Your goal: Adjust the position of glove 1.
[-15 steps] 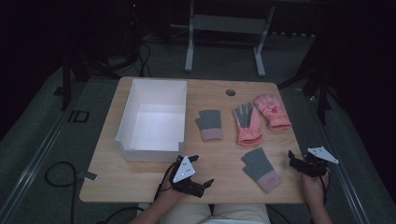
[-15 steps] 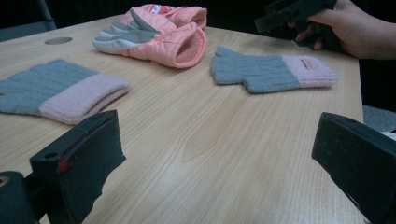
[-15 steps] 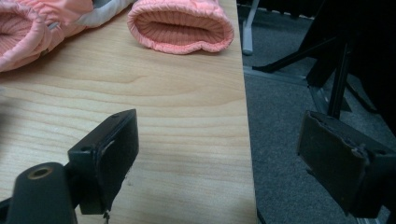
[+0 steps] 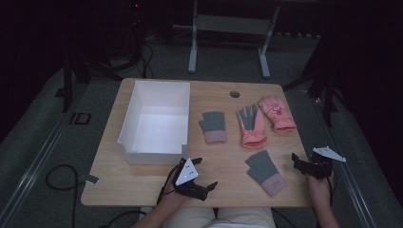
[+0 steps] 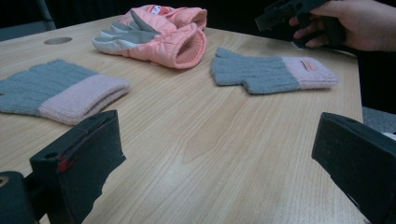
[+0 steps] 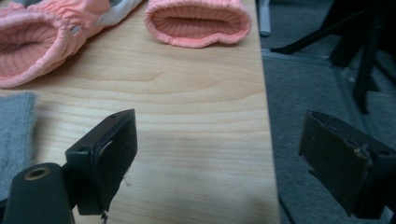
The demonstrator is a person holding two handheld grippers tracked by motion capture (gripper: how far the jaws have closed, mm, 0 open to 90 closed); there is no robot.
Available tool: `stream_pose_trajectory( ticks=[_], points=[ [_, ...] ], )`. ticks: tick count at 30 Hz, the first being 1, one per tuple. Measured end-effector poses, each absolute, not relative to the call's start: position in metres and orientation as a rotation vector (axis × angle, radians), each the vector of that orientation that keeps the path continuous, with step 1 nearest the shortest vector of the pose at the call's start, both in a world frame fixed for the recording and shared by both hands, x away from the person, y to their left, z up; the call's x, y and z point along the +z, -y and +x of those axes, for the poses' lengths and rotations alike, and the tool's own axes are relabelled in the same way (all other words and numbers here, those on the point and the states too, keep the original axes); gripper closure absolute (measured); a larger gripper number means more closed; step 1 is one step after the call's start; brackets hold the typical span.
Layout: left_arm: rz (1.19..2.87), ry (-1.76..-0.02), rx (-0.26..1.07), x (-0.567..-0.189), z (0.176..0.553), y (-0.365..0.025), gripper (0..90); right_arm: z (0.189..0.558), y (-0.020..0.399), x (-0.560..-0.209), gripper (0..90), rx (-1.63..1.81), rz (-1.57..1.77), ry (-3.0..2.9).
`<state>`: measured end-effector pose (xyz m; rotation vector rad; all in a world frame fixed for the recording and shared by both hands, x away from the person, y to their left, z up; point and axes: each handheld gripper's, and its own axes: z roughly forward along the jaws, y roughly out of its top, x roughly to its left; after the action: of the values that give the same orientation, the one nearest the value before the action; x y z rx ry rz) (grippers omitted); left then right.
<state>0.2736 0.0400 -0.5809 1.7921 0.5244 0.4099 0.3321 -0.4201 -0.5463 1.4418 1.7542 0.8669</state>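
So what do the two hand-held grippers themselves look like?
Both are black. The left hand-held gripper carries a grey three-cornered plate on top and trails a dark cable. The right hand-held gripper has the same plate. Their jaws are blocky and black.

In the right gripper view, the grey knitted glove (image 6: 16, 140) is cut off by the left edge, leaving a strip of its knit. The two pink gloves (image 6: 196, 21) run off the top edge, so their fingers are hidden. In the left gripper view, the nearer grey glove (image 5: 60, 91) is cut by the left edge. In the high view, the room beyond the bench (image 4: 142, 190) is too dark to tell.
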Motion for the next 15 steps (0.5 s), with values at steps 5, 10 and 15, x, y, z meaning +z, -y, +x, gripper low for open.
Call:
stream_pose_trajectory(
  ticks=[5,10,15],
  points=[
    [1.790,-0.522,0.409,-0.581,0.274,-0.040,1.4,0.333,0.414,-0.526,13.3,0.862,1.456,-1.762],
    [1.793,-0.516,0.416,-0.581,0.273,-0.040,1.4,0.342,0.406,-0.504,13.0,0.918,1.516,-1.789],
    [1.791,-0.520,0.411,-0.581,0.273,-0.040,1.4,0.348,0.391,-0.486,10.7,0.919,1.516,-1.757]
  ],
)
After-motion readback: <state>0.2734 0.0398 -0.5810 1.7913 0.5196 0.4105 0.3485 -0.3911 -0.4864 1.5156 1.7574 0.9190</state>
